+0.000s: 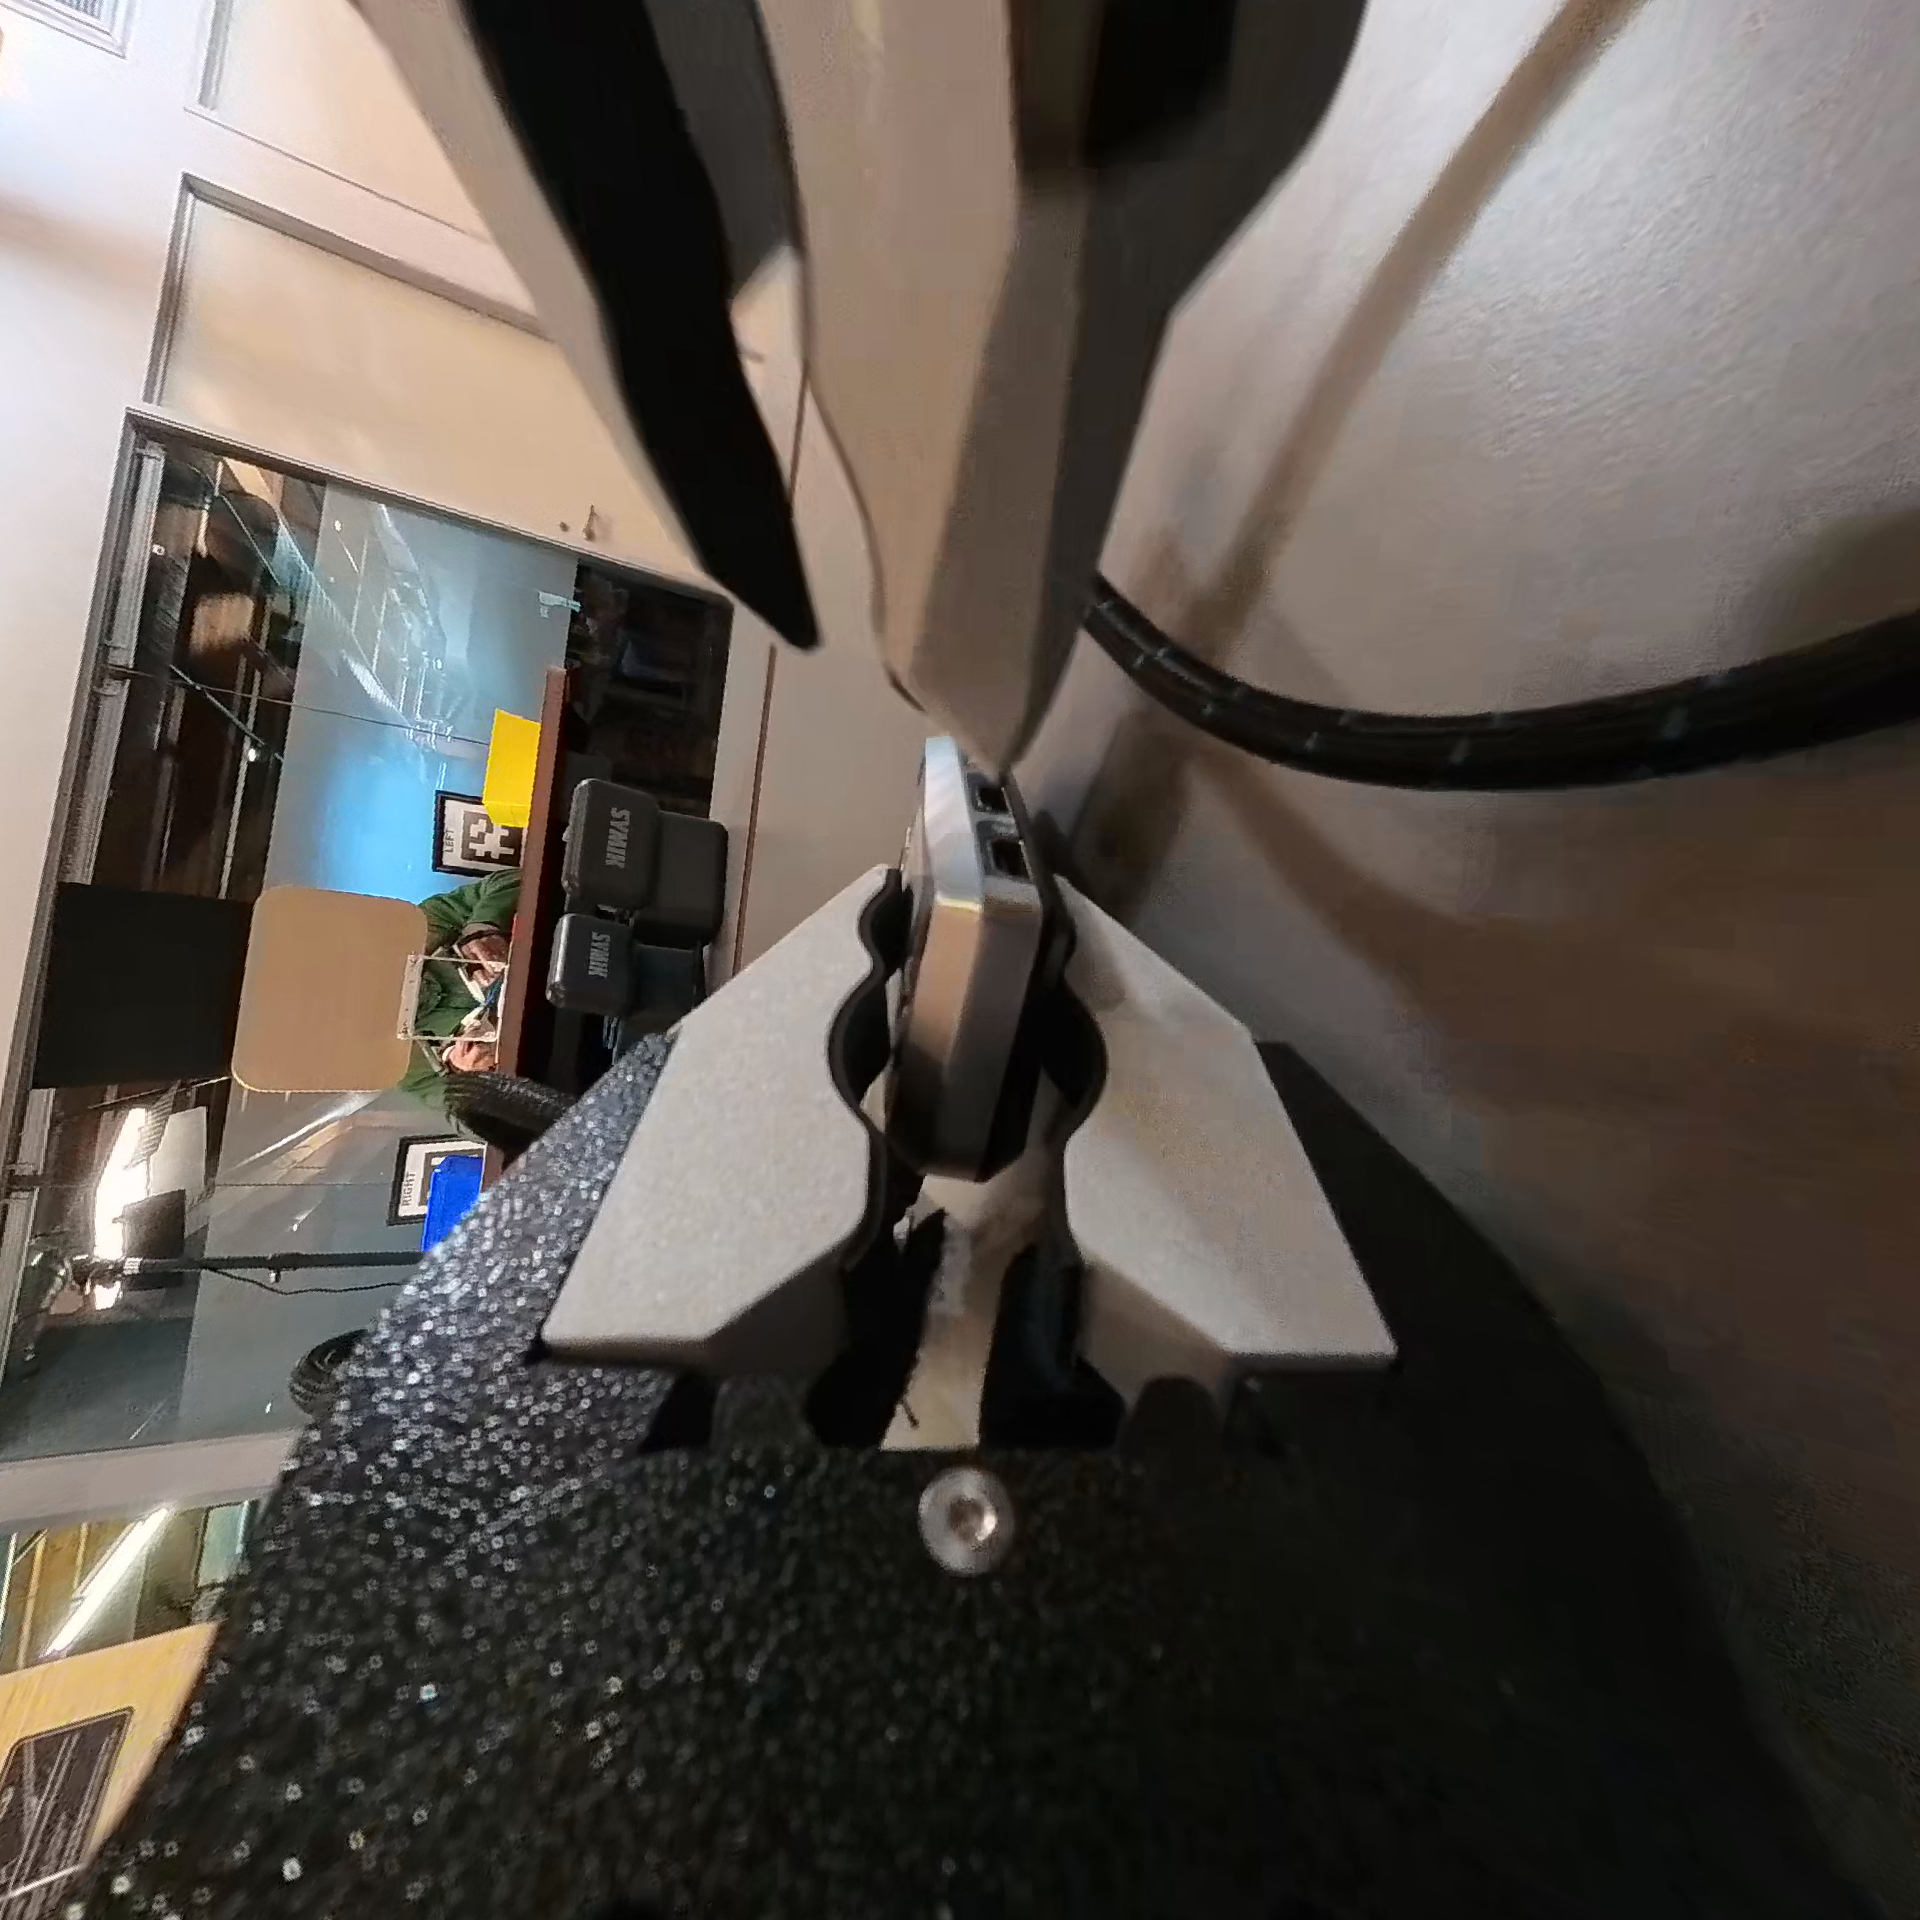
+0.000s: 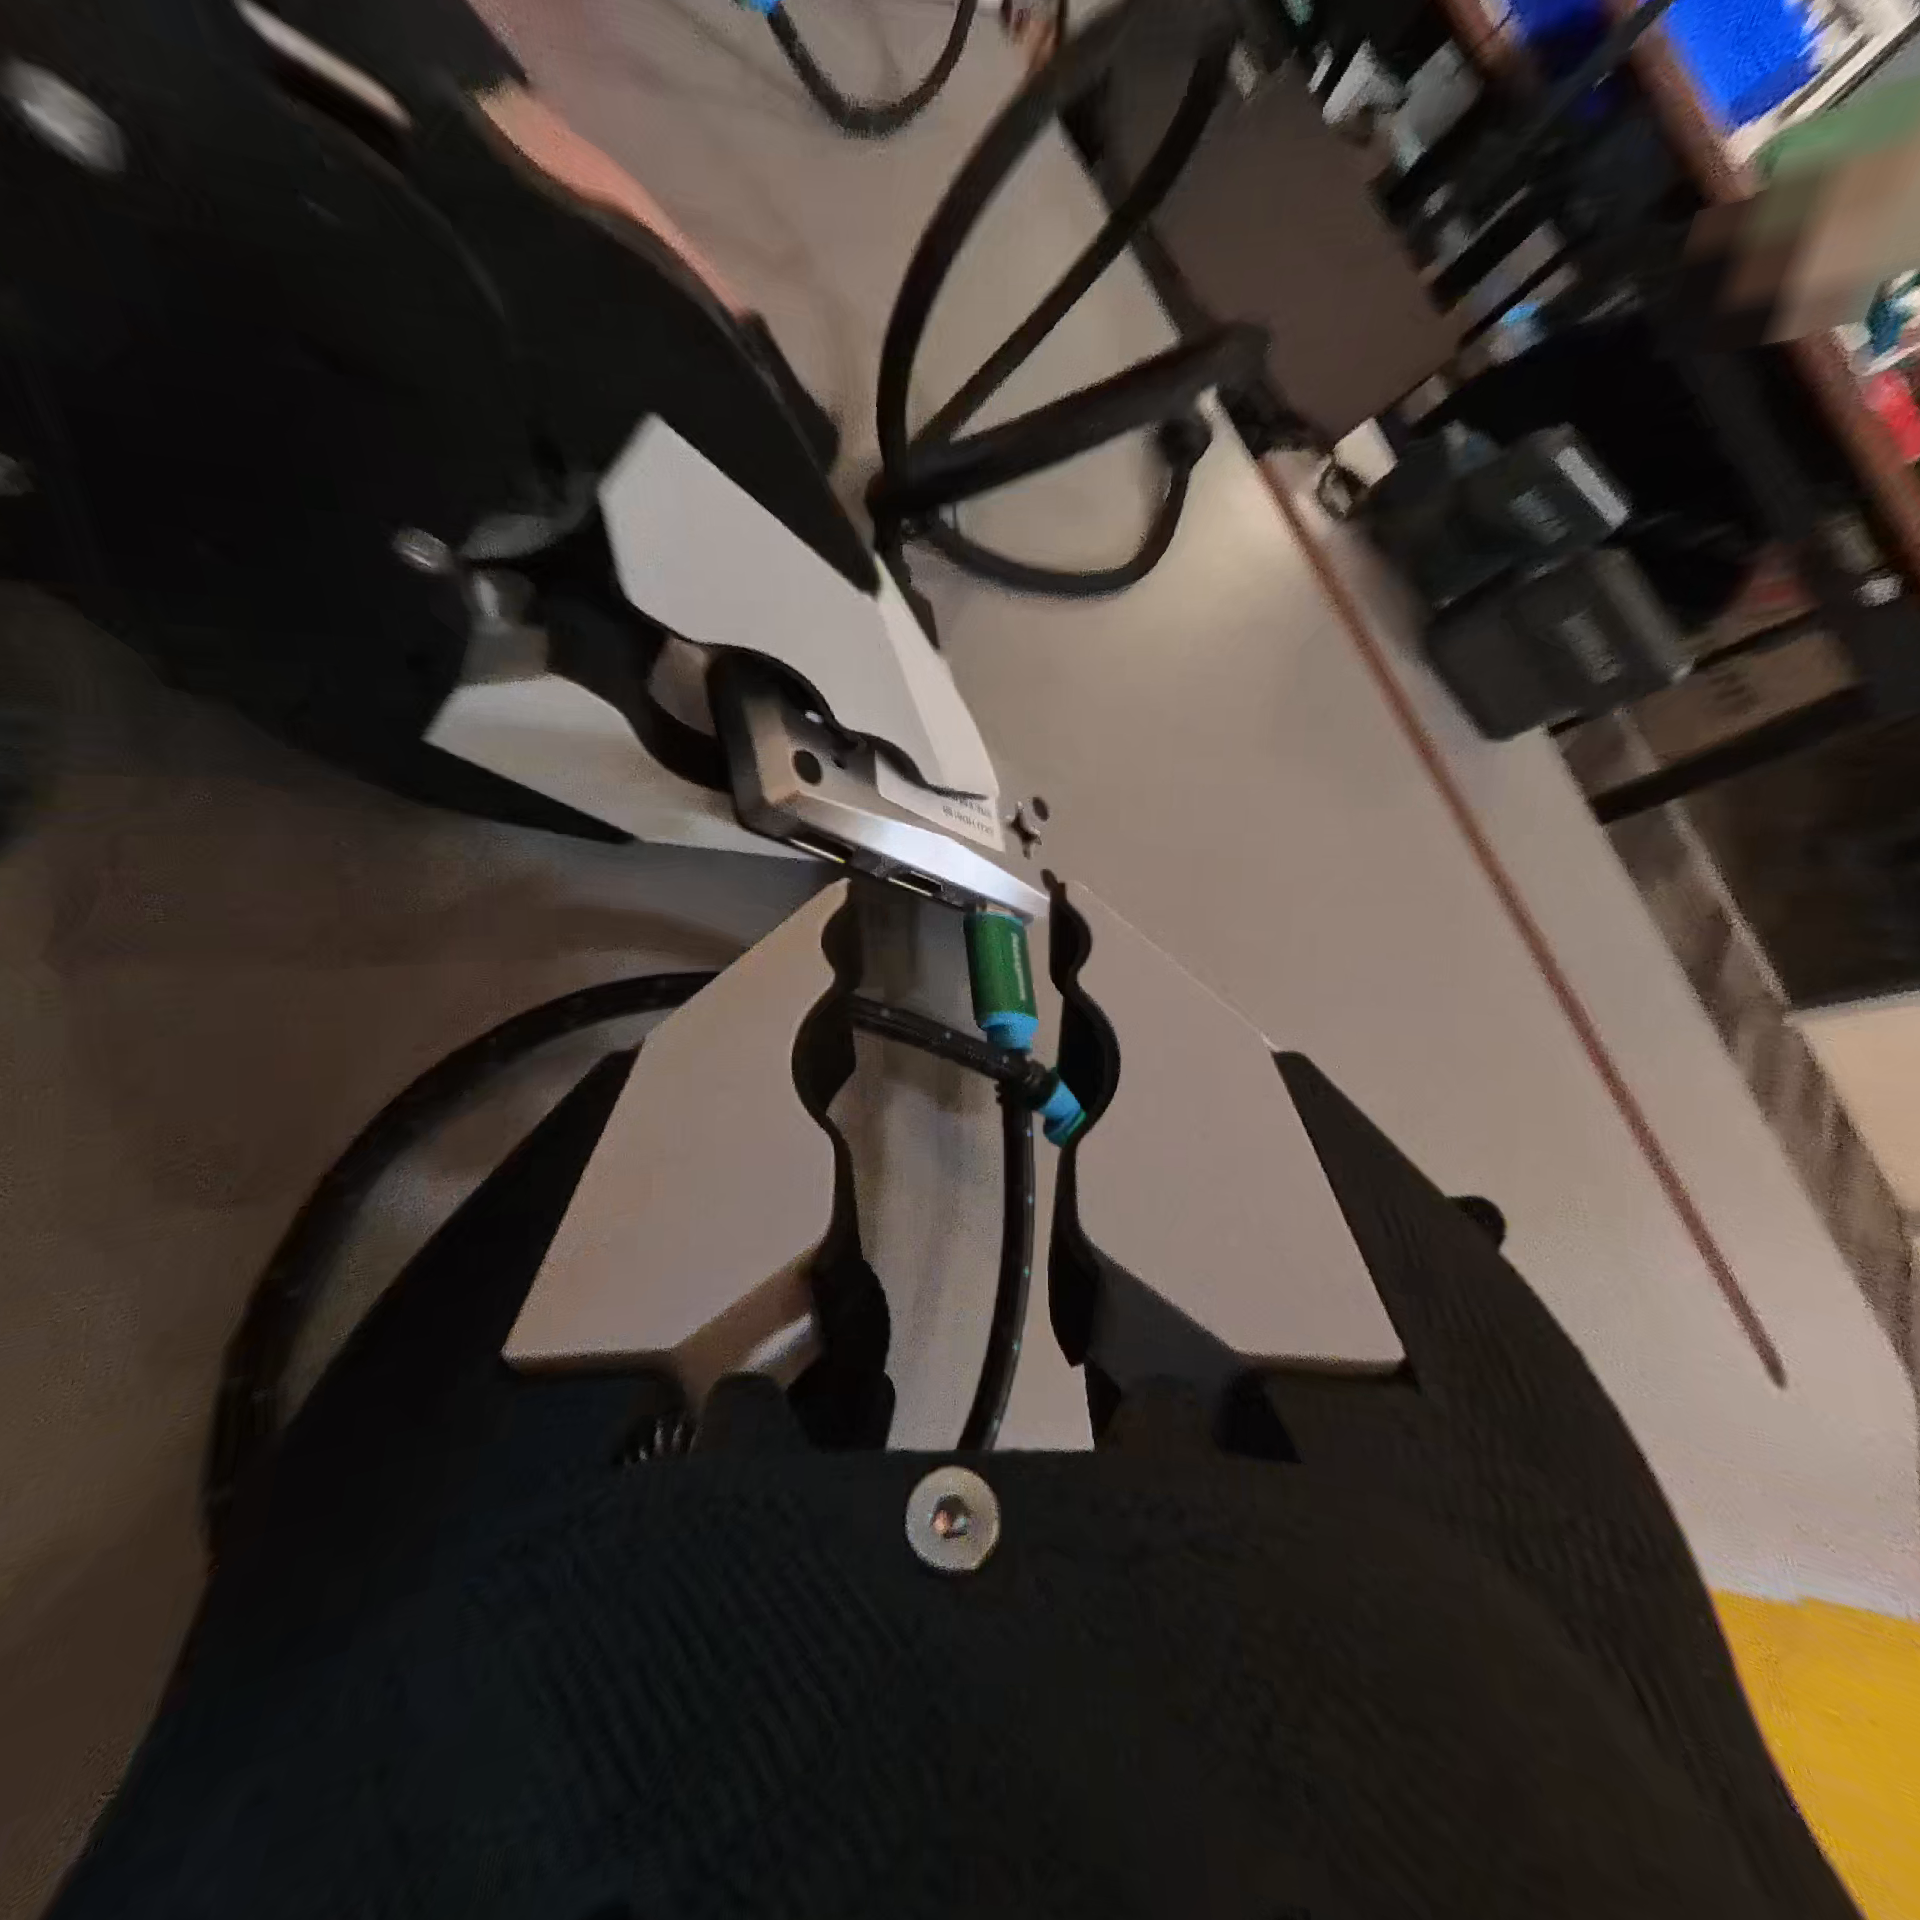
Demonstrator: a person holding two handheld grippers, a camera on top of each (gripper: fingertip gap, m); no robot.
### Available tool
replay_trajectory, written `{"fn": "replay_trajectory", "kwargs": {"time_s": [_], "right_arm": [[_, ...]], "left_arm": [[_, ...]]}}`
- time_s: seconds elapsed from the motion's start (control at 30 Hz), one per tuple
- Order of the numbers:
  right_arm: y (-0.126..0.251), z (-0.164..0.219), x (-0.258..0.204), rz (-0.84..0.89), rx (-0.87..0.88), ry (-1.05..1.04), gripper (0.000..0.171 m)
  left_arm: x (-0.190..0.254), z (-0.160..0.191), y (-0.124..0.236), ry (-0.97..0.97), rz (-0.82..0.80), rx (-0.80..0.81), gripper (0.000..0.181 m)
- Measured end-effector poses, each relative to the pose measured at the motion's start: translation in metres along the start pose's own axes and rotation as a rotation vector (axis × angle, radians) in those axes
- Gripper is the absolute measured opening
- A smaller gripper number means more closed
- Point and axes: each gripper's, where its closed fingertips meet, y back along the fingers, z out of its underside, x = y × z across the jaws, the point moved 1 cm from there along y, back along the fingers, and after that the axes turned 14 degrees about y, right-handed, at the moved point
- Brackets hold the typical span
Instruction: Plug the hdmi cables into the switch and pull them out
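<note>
My left gripper (image 1: 971,894) is shut on the silver HDMI switch (image 1: 977,997) and holds it edge-up, with two empty ports facing away. In the right wrist view, the switch (image 2: 935,857) sits in the left gripper's fingers (image 2: 769,582), with a green HDMI plug (image 2: 997,961) seated in its near edge. My right gripper (image 2: 945,894) is open, its jaws on either side of the green plug with a clear gap on the left side. The plug's black braided cable (image 2: 1013,1247) runs back between the jaws. In the left wrist view, a right gripper finger (image 1: 987,520) reaches the switch's end.
Black cables (image 2: 1039,416) loop over the grey table (image 2: 1247,831), and one (image 1: 1455,748) passes behind the switch. Black boxes (image 2: 1538,603) stand past the table's right edge. A yellow surface (image 2: 1829,1745) lies at lower right. A person in green (image 1: 468,914) sits behind glass. The left gripper's tips are roughly 5 centimetres from the right gripper's.
</note>
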Motion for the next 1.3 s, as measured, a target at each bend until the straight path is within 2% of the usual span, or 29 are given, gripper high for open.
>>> {"fn": "replay_trajectory", "kwargs": {"time_s": [0.1, 0.27, 0.47, 0.57, 0.67, 0.73, 1.1, 1.27, 1.3], "right_arm": [[-0.023, 0.022, 0.0, -0.041, -0.129, 0.07, 0.034], [-0.029, 0.025, 0.001, -0.047, -0.178, 0.213, 0.03], [-0.029, 0.033, -0.001, -0.129, -0.159, 0.139, 0.033], [-0.031, 0.034, 0.001, -0.078, -0.167, 0.211, 0.029], [-0.029, 0.03, 0.009, 0.039, -0.161, 0.33, 0.015], [-0.028, 0.029, 0.01, 0.077, -0.152, 0.381, 0.014], [-0.025, 0.028, 0.004, 0.097, -0.11, 0.582, 0.009], [-0.022, 0.027, 0.0, 0.093, 0.005, 0.45, 0.009], [-0.021, 0.027, -0.002, 0.092, 0.03, 0.427, 0.009]], "left_arm": [[0.0, 0.0, 0.0, 0.012, 0.007, -0.001, 0.023], [0.0, -0.001, -0.001, 0.042, 0.017, 0.004, 0.023], [-0.001, -0.005, 0.0, 0.095, 0.043, 0.02, 0.023], [-0.001, -0.005, 0.0, 0.137, 0.064, 0.015, 0.023], [-0.004, -0.007, 0.001, 0.174, 0.066, 0.027, 0.023], [-0.005, -0.008, 0.002, 0.172, 0.066, 0.036, 0.023], [0.002, -0.016, 0.008, 0.128, 0.108, 0.112, 0.022], [0.003, -0.023, 0.013, 0.069, 0.078, 0.181, 0.025], [0.001, -0.022, 0.012, 0.065, 0.057, 0.174, 0.03]]}}
